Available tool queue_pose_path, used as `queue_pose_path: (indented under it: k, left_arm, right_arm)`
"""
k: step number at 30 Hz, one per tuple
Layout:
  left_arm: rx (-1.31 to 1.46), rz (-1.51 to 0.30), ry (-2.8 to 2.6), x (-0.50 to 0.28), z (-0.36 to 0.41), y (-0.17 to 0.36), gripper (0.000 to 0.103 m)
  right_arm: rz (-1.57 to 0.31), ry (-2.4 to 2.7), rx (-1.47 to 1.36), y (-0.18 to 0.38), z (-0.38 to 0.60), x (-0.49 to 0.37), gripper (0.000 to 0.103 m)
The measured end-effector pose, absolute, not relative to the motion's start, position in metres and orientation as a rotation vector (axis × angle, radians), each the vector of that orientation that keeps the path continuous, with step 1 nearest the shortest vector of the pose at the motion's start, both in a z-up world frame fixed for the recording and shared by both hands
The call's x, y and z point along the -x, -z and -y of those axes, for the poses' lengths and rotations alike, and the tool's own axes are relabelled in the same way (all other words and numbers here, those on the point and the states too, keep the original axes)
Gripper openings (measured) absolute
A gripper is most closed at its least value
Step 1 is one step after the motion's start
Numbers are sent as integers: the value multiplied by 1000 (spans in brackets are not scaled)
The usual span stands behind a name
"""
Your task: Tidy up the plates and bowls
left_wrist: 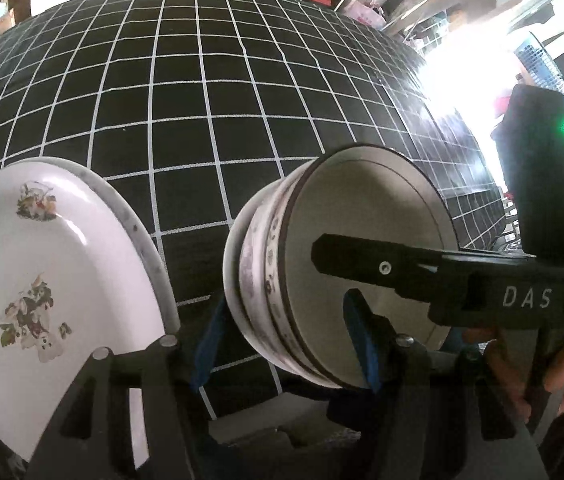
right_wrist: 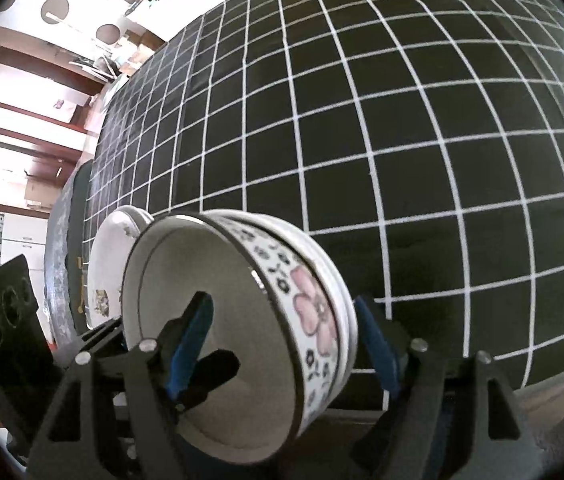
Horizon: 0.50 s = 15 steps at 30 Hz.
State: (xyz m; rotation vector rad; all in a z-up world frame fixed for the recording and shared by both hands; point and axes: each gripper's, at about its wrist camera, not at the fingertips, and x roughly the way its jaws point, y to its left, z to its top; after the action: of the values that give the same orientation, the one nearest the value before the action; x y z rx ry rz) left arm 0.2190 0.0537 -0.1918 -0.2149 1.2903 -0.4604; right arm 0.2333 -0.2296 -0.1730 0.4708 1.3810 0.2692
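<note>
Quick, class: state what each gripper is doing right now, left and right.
Left gripper: open, fingers straddling the stacked bowls wall, not clamped.
Right gripper: open, likewise straddling the stacked bowls.

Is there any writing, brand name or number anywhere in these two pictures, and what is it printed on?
"DAS": white letters on the black body of the right tongs, seen from the left wrist view.
The stacked bowls and the plates carry only flower patterns, no words.
The black box at the left of the right wrist view shows round marks, no readable text.
Background shelf items are too blurred to read.
</note>
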Motion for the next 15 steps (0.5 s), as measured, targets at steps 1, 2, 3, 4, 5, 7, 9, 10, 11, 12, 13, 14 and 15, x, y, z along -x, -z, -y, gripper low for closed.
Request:
queue_pose_path:
  k: [1,2,3,4,5,7,9,10,11,12,13,14,15]
  left_arm:
    - [212,-1290,461,-219,-53,193,56]
    - [210,-1292,463,-219,-52,194,56]
    - [207,-1298,463,-219,-51,195,56]
    - [204,-1302,462,-219,-50,197,57]
    - [201,-1305,461,-219,-50,198,57]
    - [202,-1306,462,-218,-49,200,58]
    - [205,-1307,460,-217,-49,201,59]
    - [204,-1307,460,-217,-48,201,60]
    - [203,-1306,460,-216,-47,201,60]
    - [200,-1305,461,-216,-46,202,62]
    - [201,-1304,461,-216,-45,203,63]
    - [201,-1304,460,-217,-43,203,64]
    - [204,-1304,459,-217,-42,204,65]
  right_arm:
    - [-1384,-268,-474,174,230,-233,77]
    - [-1388,-268,-475,176,230,-233,77]
    - [-1392,-267,-474,177,230,-232,77]
    - [-1395,-264,-473,178,231,-232,77]
    - [-1398,-261,-471,179,231,-232,77]
    - [-1398,-264,-467,180,230,-231,77]
    - [-1399,-269,-469,180,230,-231,77]
    - [-1402,-269,-471,181,230,-231,77]
    - [-1405,-269,-473,183,230,-231,77]
    - [-1407,-270,-474,183,229,-232,77]
    - [-1409,-271,-474,184,228,-232,77]
    - [-1406,-269,-476,184,228,-233,77]
    - [-1404,-269,-479,184,229,-232,77]
